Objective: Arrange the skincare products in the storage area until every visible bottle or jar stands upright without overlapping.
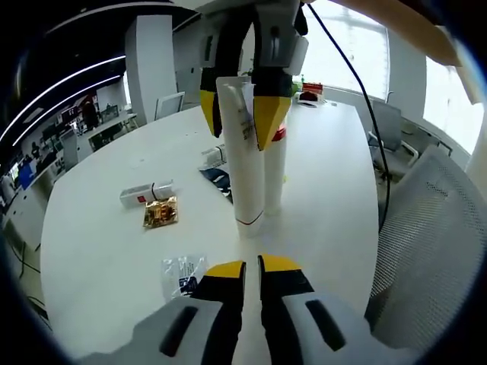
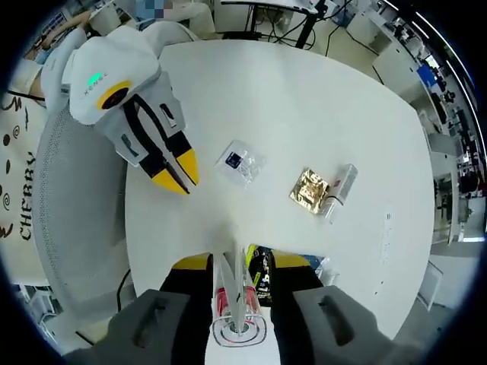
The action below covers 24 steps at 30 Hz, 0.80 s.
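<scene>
A tall white tube (image 1: pixel 245 163) stands cap-down on the white table (image 1: pixel 99 258). My right gripper (image 1: pixel 240 114) comes down from above and is shut on its flat crimped top. A second white tube (image 1: pixel 276 179) with a red band stands right behind it, touching or nearly so. In the right gripper view I look straight down: the crimped tube end (image 2: pixel 232 300) sits pinched between the right gripper (image 2: pixel 240 262) jaws. My left gripper (image 1: pixel 253 268) hovers in front of the tubes, shut and holding nothing. It appears again as the left gripper (image 2: pixel 179 173) above the table's near edge.
A gold sachet (image 1: pixel 160 213) (image 2: pixel 308 190) lies flat beside a small clear bottle on its side (image 1: pixel 146 193) (image 2: pixel 340 186). A clear sachet (image 1: pixel 183 272) (image 2: pixel 242 163) and a dark packet (image 1: pixel 217 179) (image 2: pixel 261 275) also lie flat. A white mesh chair (image 1: pixel 434 243) stands at the table's edge.
</scene>
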Tool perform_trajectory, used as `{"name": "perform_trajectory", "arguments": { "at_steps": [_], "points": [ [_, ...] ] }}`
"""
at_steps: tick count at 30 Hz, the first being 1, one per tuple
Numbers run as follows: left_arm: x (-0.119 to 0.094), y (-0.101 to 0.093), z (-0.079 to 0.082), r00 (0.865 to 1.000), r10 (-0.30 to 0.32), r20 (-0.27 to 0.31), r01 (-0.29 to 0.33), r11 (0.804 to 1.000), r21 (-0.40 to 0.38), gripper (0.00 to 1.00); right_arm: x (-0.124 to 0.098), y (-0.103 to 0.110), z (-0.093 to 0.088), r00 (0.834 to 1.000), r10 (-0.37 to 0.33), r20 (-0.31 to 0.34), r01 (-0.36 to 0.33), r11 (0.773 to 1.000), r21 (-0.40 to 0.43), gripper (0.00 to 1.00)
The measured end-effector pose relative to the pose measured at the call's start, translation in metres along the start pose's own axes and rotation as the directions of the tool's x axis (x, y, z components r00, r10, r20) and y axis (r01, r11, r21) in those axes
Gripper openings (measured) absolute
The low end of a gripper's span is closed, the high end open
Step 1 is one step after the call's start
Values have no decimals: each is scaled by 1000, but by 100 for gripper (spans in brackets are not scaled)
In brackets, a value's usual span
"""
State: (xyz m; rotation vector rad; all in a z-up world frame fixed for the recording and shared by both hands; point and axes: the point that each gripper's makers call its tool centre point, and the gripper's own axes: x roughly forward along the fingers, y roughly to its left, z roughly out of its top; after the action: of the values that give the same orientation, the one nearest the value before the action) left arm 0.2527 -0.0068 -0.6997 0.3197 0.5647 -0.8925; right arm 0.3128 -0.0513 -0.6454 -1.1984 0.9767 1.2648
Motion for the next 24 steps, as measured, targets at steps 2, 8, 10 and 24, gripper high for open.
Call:
{"name": "perform_trajectory", "arguments": {
  "at_steps": [2,8,10,24],
  "points": [
    [0,0,0,1000,-1,-2,1,1000,0,5,-2,-1,0,1000,-5,3,5,1000,5,32],
    [0,0,-1,1000,-4,-5,4,1000,1,6,-4,-5,-2,999,-30,14,30,999,22,41],
    [1,0,-2,1000,-5,-7,5,1000,2,6,-6,-4,-4,999,-32,19,31,999,44,46],
    [1,0,-3,1000,-5,-11,5,1000,3,5,-16,-9,-13,996,-72,58,65,992,112,70]
  ]
}}
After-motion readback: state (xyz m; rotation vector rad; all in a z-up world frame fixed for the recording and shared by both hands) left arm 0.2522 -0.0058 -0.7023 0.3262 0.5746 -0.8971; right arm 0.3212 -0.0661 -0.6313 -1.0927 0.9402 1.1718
